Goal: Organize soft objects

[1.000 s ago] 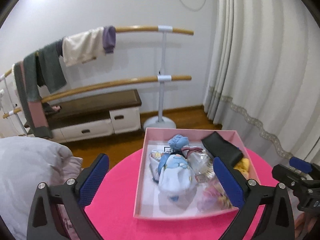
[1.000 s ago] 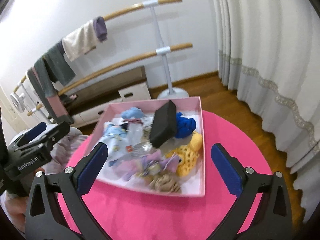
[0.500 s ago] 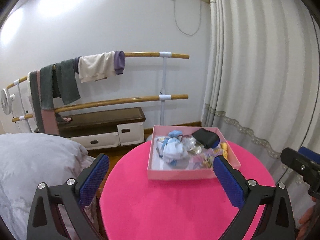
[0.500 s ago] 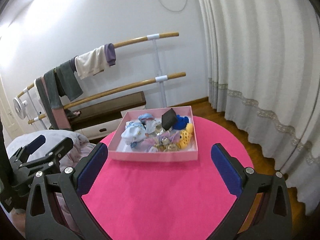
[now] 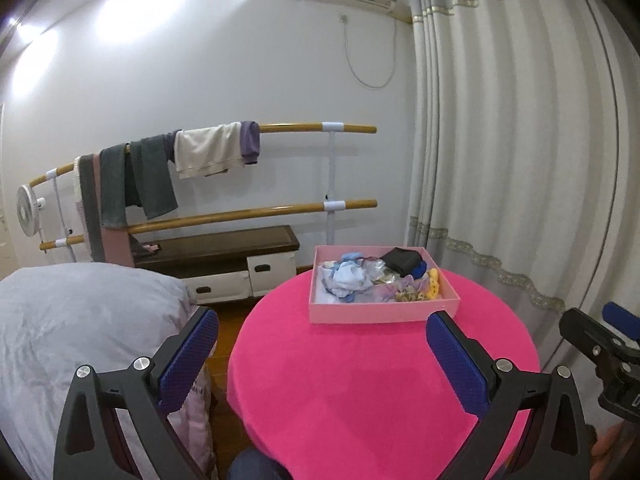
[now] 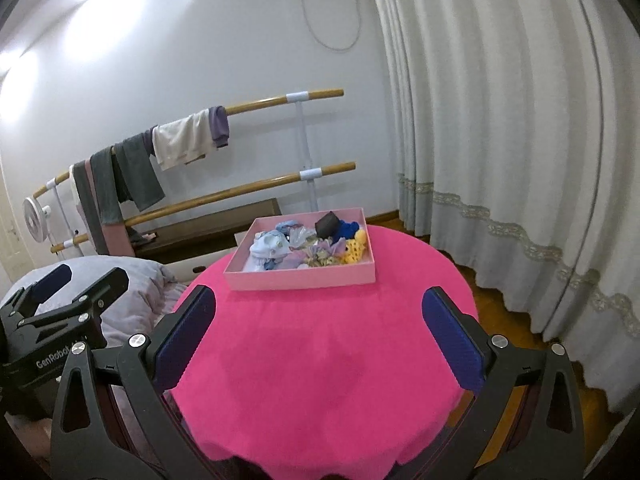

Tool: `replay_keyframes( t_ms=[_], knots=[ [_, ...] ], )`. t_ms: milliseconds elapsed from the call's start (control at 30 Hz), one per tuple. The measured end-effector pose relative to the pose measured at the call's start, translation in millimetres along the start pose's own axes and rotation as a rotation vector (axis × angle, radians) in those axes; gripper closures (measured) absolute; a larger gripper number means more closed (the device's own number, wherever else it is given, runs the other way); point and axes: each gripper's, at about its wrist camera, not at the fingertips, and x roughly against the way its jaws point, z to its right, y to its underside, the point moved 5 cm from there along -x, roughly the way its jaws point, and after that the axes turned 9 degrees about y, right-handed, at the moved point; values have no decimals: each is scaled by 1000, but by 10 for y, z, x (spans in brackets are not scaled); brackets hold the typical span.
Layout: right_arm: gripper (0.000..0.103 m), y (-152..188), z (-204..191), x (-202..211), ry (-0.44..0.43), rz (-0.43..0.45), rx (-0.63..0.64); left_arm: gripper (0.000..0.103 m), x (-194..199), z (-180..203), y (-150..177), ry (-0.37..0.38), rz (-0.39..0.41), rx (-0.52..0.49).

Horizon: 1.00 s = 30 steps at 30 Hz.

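Soft things lie heaped in a shallow pink box (image 6: 300, 280), a rectangular cardboard-looking tray that sits on the far half of the round surface (image 6: 320, 360), its long axis running left to right across both views and its long near wall facing the cameras. Inside, a pale blue cloth bundle (image 6: 269, 249) fills the left part, a black pouch (image 6: 327, 224) leans tilted at the back right, a deep blue plush piece (image 6: 347, 229) lies beside it, and a yellow crocheted item (image 6: 356, 250) rests against the right wall; small crinkled lilac pieces (image 6: 320, 252) are tangled in the middle. The surface is covered with a fuzzy hot-pink cloth. Left claw (image 5: 322, 354) hangs above the near edge, blue ribbed pads spread wide, holding nothing; right claw (image 6: 319, 338) likewise, jaws wide apart and bare. A grey duvet (image 5: 80, 320) lies to the left; pleated white curtains (image 6: 500, 120) hang on the right.
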Motion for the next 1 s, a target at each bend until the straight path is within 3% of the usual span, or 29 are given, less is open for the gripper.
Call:
replay_keyframes(
  t_ms=[400,900,1000],
  knots=[
    [0,219,10,396,-14,49,-2,0,728,173,304,-34,6,-8],
    [0,235,-60,387,-21,48,7,0,825,145,136,40,-29,56],
    [0,223,-55,386,-18,49,4,0,870,112,91,1,-19,42]
  ],
)
